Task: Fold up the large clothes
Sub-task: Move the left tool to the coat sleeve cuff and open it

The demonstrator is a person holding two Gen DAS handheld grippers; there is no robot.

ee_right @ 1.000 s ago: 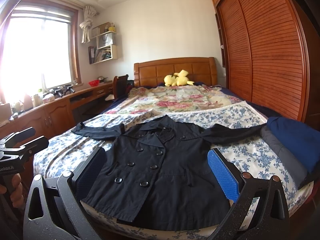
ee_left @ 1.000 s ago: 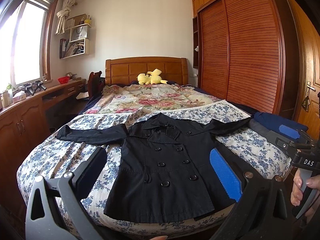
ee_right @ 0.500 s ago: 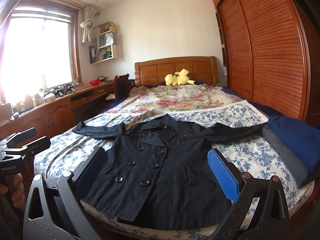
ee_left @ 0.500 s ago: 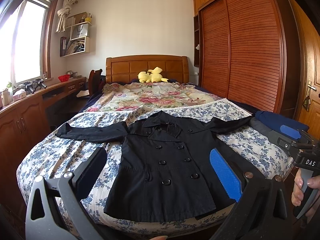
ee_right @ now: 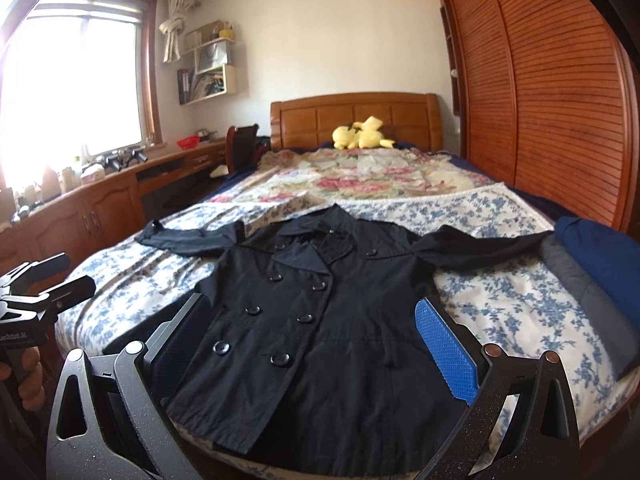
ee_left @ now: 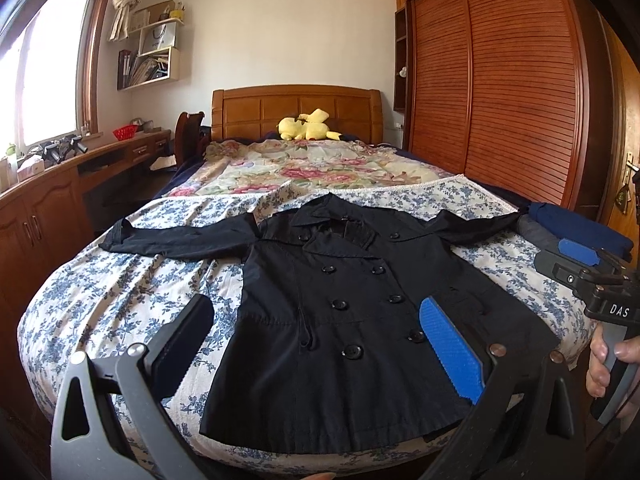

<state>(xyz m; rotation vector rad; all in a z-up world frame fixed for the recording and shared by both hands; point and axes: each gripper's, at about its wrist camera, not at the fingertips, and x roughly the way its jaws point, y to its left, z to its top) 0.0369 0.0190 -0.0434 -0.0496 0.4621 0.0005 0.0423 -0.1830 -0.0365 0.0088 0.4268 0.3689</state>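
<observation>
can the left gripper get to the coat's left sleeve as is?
Probably yes. The left gripper is open and holds nothing, and the sleeve lies flat on the bed with nothing on it or in between.

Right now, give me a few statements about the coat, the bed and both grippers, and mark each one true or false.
1. The black coat lies face up with both sleeves spread out. True.
2. The left gripper is shut on the coat's hem. False: it is open and holds nothing.
3. The right gripper is open. True.
4. Folded dark clothes sit at the coat's right sleeve end. True.
5. The yellow plush toy lies on the coat. False: it is by the headboard.
</observation>
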